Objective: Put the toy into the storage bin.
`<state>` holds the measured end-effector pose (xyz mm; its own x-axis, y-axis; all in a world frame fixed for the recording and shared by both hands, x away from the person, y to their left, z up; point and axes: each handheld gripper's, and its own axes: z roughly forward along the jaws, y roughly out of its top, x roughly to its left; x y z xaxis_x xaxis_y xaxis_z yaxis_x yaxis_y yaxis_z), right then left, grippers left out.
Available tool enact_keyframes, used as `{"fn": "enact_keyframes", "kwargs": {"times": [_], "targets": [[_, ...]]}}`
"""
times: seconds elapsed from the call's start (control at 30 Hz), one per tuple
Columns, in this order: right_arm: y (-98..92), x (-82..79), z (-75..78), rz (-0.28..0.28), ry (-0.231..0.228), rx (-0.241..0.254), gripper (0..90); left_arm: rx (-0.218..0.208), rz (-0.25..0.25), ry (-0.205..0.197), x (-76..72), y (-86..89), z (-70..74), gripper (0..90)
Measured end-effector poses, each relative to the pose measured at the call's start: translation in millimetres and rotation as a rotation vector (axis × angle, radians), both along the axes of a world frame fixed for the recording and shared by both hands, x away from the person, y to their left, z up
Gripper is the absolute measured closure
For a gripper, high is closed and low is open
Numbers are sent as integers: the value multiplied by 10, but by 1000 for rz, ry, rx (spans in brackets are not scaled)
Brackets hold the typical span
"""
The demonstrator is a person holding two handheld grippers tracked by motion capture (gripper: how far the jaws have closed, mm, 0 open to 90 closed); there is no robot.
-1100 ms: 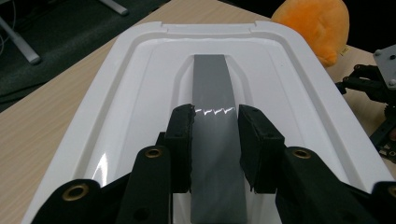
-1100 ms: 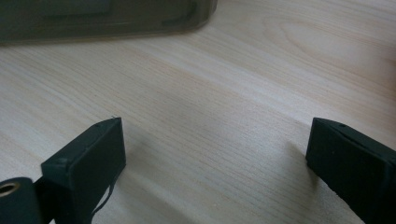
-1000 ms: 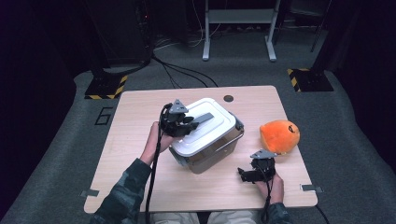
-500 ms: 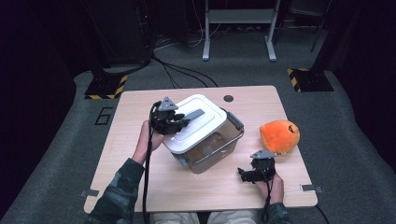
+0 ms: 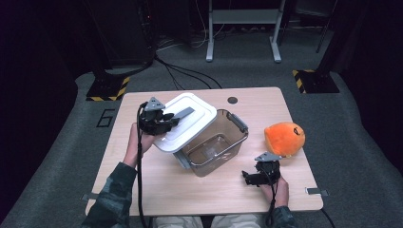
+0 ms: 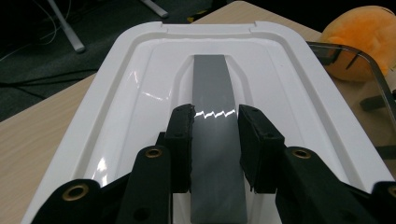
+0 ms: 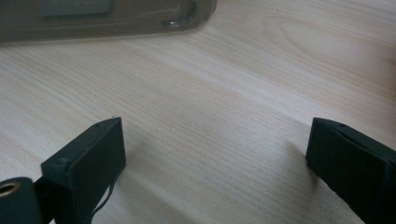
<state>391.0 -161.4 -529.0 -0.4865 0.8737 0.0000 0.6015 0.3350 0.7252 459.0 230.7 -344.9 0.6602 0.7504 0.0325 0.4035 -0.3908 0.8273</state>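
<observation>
On desk, left half: left tongs point(image 5: 164, 119) clamped on grey handle point(image 6: 212, 98) of white lid point(image 5: 187, 124), pads squeezing both sides of the strip.
Why that grip: handle is the one narrow raised part on a wide flat lid, so likely the only spot tongs can span.
Lid position: held off to the left of clear bin point(image 5: 214, 145), tilted, right edge over bin's left rim; contact with rim hard to tell.
Why held there: judged as lid coming off to free the opening; lid not yet set down.
Bin: open, empty, wire frame inside, grey latches at ends, near desk middle.
Right tongs point(image 5: 253, 178): jaws wide, nothing between them, low over bare desk point(image 7: 219, 93) near front edge, just right of bin.
Why parked there: likely waiting, close to orange plush toy point(image 5: 284, 138) for a next grab.
Plush: on desk right of bin, apart from it, untouched.
Writing: "6" marked on floor point(image 5: 105, 118) left of desk; no brand or label readable on lid, bin or plush.
</observation>
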Motion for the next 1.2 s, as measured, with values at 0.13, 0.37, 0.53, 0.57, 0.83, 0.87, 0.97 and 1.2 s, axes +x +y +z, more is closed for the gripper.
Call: {"fn": "enact_keyframes", "kwargs": {"times": [0.13,0.37,0.53,0.57,0.83,0.87,0.97,1.2], "targets": [[0,0,0,0,0,0,40,5,28,-7,11,129,-3,666],[-3,0,0,5,1,-2,40,2,82,-3,14,345,-43,666],[-2,0,0,4,1,-1,40,1,110,-2,12,493,-69,666],[-2,0,0,3,1,-1,40,0,118,-2,9,519,-76,666],[-2,0,0,4,1,-2,40,-13,173,11,-1,711,-174,666],[-2,0,0,4,0,-2,40,-12,176,14,-3,735,-185,666],[-3,0,0,4,1,-2,40,-15,194,17,-7,787,-221,666],[-2,0,0,4,0,-2,40,-8,237,23,-25,891,-332,666]]}}
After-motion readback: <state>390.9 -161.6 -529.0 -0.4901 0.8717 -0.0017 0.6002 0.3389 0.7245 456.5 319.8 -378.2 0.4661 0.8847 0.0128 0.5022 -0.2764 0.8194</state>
